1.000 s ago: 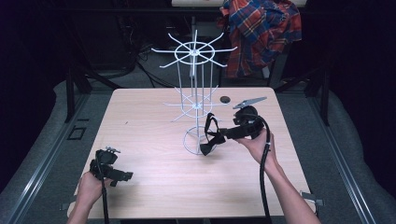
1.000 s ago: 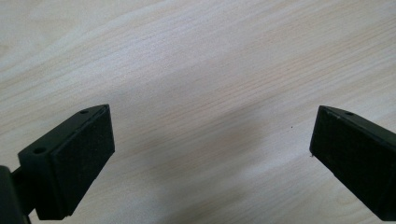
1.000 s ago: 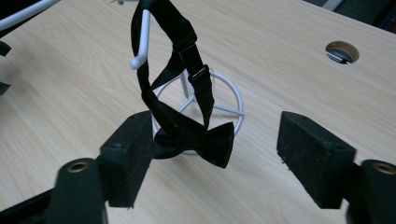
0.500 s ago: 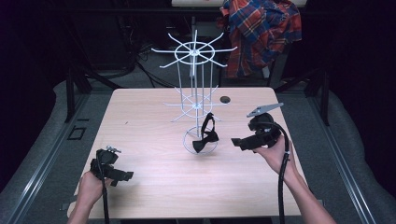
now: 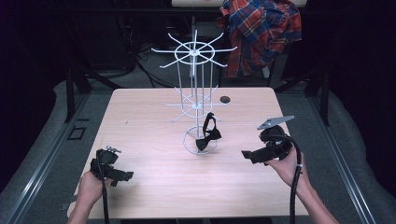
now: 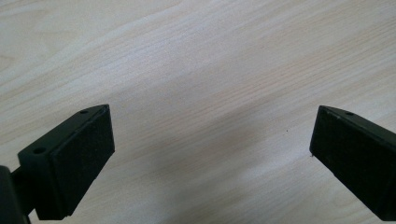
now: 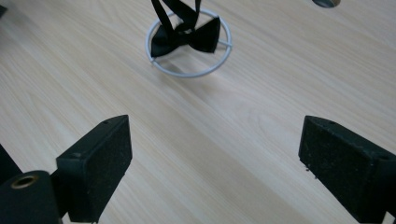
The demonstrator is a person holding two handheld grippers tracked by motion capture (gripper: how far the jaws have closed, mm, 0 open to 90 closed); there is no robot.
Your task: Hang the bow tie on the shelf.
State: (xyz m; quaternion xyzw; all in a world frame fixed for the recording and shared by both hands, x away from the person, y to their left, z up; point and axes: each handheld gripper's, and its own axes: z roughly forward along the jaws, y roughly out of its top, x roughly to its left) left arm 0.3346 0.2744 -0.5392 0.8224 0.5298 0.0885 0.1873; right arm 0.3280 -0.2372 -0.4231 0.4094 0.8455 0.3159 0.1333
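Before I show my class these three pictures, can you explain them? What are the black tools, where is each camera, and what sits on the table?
A person holds a two-jaw hand tool in each hand: the left gripper and the right gripper. One camera looks down from above; the other two ride on the tools, looking past their black jaws. Both tools are open and hold nothing. On the wooden table stands a white wire rack, with a black bow tie hanging on it by its strap, above the ring base.

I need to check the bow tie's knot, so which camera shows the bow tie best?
The right gripper view: the bow tie is close and sharp above the rack's base ring. The high view shows it small, hanging from the rack.
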